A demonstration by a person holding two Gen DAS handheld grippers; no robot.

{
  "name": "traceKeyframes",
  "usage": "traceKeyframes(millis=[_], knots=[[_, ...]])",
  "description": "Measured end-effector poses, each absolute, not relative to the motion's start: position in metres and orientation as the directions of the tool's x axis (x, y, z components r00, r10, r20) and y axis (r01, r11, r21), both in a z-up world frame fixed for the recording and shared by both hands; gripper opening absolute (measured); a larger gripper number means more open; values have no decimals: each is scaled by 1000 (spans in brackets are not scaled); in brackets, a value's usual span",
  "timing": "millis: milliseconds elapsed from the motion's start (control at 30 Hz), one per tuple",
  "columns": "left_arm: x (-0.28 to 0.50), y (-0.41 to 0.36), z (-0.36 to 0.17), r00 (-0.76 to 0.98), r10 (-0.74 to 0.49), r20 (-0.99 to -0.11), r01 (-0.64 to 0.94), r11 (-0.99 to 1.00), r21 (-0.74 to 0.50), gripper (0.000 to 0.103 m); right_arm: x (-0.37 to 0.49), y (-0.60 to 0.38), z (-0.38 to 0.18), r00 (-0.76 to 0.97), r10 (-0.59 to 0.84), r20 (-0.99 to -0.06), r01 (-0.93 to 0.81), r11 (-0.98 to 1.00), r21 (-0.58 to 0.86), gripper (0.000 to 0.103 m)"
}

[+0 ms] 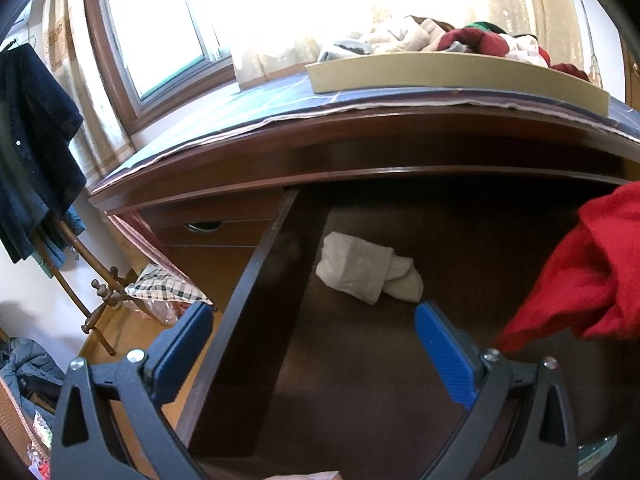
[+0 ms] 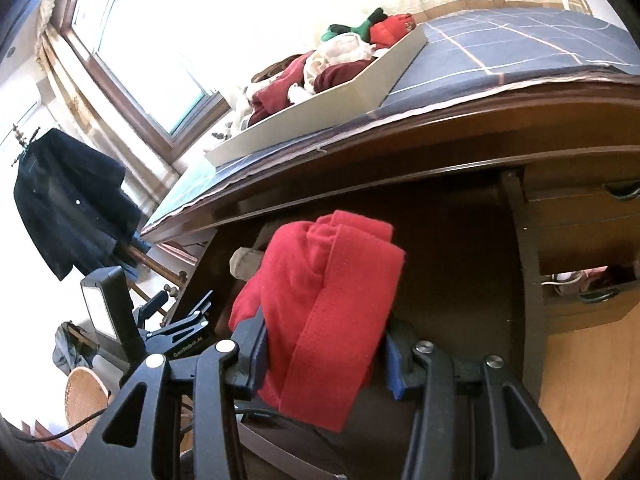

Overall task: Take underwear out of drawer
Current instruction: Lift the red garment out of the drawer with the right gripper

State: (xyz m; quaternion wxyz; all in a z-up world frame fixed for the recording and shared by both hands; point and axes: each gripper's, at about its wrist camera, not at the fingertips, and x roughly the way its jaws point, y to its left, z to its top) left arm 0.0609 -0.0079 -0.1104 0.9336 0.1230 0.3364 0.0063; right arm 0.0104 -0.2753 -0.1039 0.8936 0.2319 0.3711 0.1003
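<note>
Right gripper pinching folded red cotton underwear above open dark wooden drawer. Left gripper spread, empty, over drawer's left wall; grey folded cloth near back-left corner.

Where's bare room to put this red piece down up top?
The blue checked cloth right of the tray is bare. The tray itself is piled with clothes. In the drawer, only a grey folded piece lies.

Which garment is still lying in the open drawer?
The pale grey folded one, alone on the drawer floor; the red one is clamped in the right gripper.
</note>
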Motion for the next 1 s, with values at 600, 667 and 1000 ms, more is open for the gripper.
traceKeyframes(millis=[600,667,1000], knots=[[57,-8,-109,789,83,-609,76,970,230,103,-3,-300,-105,712,361,-602,32,840,541,49],[57,-8,-109,789,83,-609,75,970,229,103,-5,-304,-104,718,363,-594,35,834,551,49],[55,-4,-106,799,68,-598,77,974,213,103,-8,-302,-99,722,363,-588,17,841,541,49]])
